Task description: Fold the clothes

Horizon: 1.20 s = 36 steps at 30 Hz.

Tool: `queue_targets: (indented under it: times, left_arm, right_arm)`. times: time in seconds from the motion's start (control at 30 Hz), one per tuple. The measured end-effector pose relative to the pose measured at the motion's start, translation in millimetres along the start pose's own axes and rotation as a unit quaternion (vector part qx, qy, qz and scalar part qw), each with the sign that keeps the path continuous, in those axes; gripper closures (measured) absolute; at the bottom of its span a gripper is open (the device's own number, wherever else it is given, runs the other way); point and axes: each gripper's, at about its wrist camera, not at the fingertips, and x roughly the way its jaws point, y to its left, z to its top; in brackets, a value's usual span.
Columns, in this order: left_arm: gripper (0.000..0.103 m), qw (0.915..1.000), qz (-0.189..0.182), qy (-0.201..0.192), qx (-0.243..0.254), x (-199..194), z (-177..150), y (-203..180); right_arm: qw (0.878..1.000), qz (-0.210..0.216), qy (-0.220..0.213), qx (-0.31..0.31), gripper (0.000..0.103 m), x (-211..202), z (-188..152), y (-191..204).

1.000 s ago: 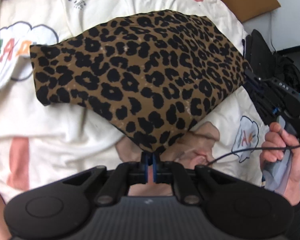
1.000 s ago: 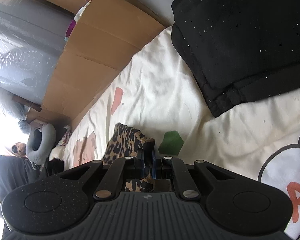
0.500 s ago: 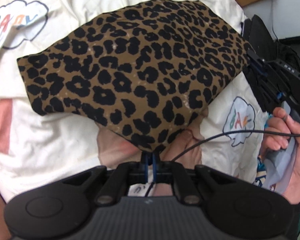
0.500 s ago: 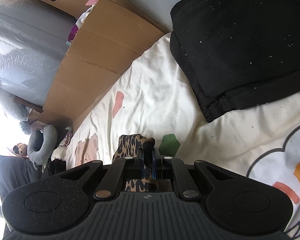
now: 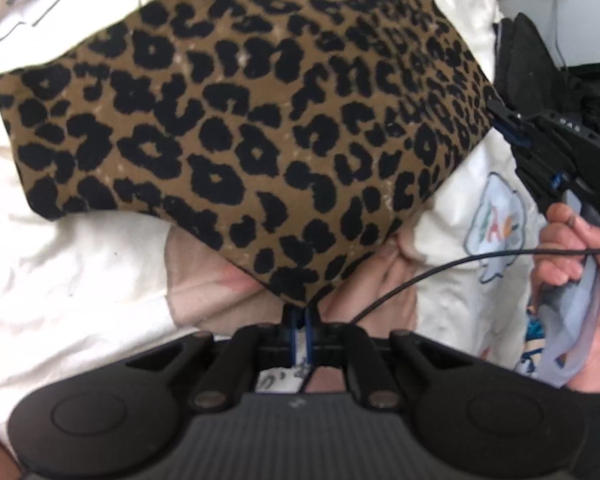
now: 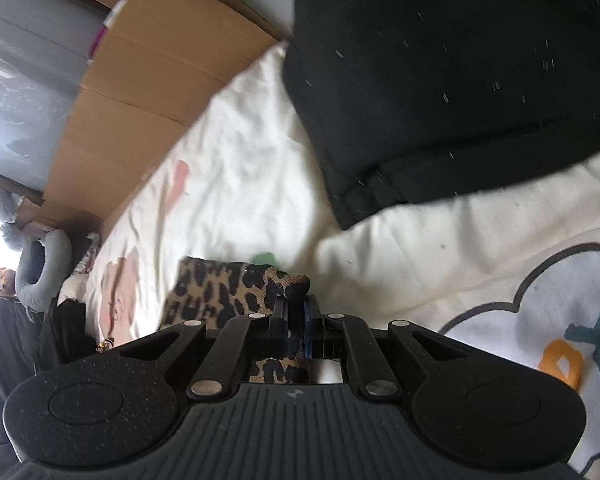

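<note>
Two tools clamped on one leopard-print garment, stretched flat and taut above a cream printed bedsheet. Spread widest in the left wrist view, brown and black-spotted, tapering to a near corner pinched tight between the blue-padded fingers of the left tool. Far right corner of the same cloth pinched shut in the right tool, gripped by a hand with a thin black cable looping across the sheet below it. In the right wrist view, only a bunched fold of the leopard fabric poking out just ahead of the right tool, more of it trapped between the closed fingers and showing again behind them.

Beneath, a bed covered in cream sheeting printed with pink patches, a green shape and a pale cloud outlined in grey with coloured letters. Lying on the sheet well beyond the right tool, a folded black garment, speckled with lint. Along the bed's far edge, flattened brown cardboard leaning against a grey plastic-wrapped bulk. At the far left, a grey neck pillow beside dark clutter, too blurred to identify. Right wrist view smeared by motion.
</note>
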Motion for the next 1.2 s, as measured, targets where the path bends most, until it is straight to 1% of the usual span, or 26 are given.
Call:
queue_targets:
  times: [0.07, 0.1, 0.13, 0.23, 0.33, 0.37, 0.4, 0.43, 0.47, 0.5, 0.53, 0.6, 0.67, 0.73, 0.77, 0.8, 0.87, 0.9, 1.0, 1.03, 1.1, 1.2]
  left_arm:
    - [0.097, 0.9999, 0.006, 0.006, -0.008, 2, 1, 3]
    - [0.097, 0.9999, 0.008, 0.011, -0.004, 0, 0, 3]
    - [0.097, 0.9998, 0.010, 0.017, 0.005, -3, -4, 1]
    - [0.097, 0.9985, 0.024, 0.035, 0.035, -13, -10, -2]
    - [0.098, 0.9965, 0.034, 0.048, 0.060, -26, -12, -3]
    - [0.097, 0.9958, 0.033, 0.045, 0.072, -32, -10, -6]
    - [0.092, 0.9945, 0.031, 0.042, 0.091, -37, -6, -10]
    - [0.088, 0.9921, 0.027, 0.038, 0.117, -41, 0, -17]
    - [0.077, 0.9877, 0.024, 0.033, 0.151, -44, 5, -23]
    - [0.069, 0.9810, 0.022, 0.025, 0.191, -47, 11, -30]
    - [0.066, 0.9734, 0.023, 0.014, 0.227, -51, 17, -37]
    - [0.052, 0.9617, 0.039, -0.005, 0.271, -58, 32, -45]
    - [0.050, 0.9501, 0.057, -0.021, 0.306, -61, 49, -52]
    - [0.046, 0.9373, 0.074, -0.029, 0.339, -62, 67, -57]
    - [0.044, 0.9318, 0.083, -0.033, 0.352, -63, 75, -59]
    - [0.044, 0.9267, 0.091, -0.039, 0.363, -65, 82, -61]
    - [0.044, 0.9209, 0.100, -0.057, 0.373, -66, 96, -64]
    - [0.044, 0.9186, 0.098, -0.071, 0.376, -67, 103, -67]
    - [0.041, 0.9062, 0.091, -0.100, 0.401, -70, 122, -77]
    - [0.041, 0.9029, 0.092, -0.103, 0.407, -68, 128, -80]
    - [0.041, 0.8995, 0.090, -0.103, 0.415, -66, 140, -85]
    - [0.038, 0.8969, 0.082, -0.095, 0.424, -57, 154, -90]
  right_arm:
    - [1.000, 0.002, 0.006, 0.001, 0.095, 2, 1, -4]
    - [1.000, 0.000, 0.003, -0.004, 0.093, 0, 1, -4]
    - [1.000, -0.007, -0.002, -0.011, 0.090, -3, 1, -3]
    - [0.999, -0.019, -0.020, -0.017, 0.090, -16, 1, -5]
    - [0.999, -0.015, -0.030, -0.001, 0.090, -30, 1, -13]
    - [0.999, -0.013, -0.030, -0.001, 0.089, -34, 0, -15]
    - [1.000, -0.010, -0.029, 0.000, 0.088, -38, -1, -16]
    - [1.000, -0.008, -0.029, 0.001, 0.083, -42, -2, -18]
    - [1.000, -0.007, -0.029, 0.000, 0.077, -46, -4, -18]
    - [1.000, -0.004, -0.028, -0.001, 0.075, -49, -6, -19]
    - [1.000, -0.001, -0.025, -0.003, 0.073, -52, -8, -19]
    - [1.000, 0.005, -0.021, -0.004, 0.073, -55, -11, -19]
    - [1.000, 0.011, -0.018, -0.003, 0.073, -56, -14, -18]
    - [1.000, 0.011, -0.013, -0.002, 0.073, -54, -16, -18]
    - [1.000, 0.012, -0.011, -0.001, 0.073, -52, -16, -18]
    - [1.000, 0.013, -0.009, 0.000, 0.073, -51, -16, -18]
    - [1.000, 0.017, -0.005, 0.001, 0.073, -49, -17, -15]
    - [1.000, 0.020, -0.003, -0.001, 0.073, -48, -17, -13]
    - [1.000, 0.026, 0.006, -0.006, 0.073, -46, -18, -8]
    - [1.000, 0.028, 0.008, -0.006, 0.071, -46, -19, -6]
    - [0.999, 0.032, 0.012, -0.003, 0.062, -45, -20, -4]
    - [0.999, 0.035, 0.020, -0.005, 0.061, -41, -23, 1]
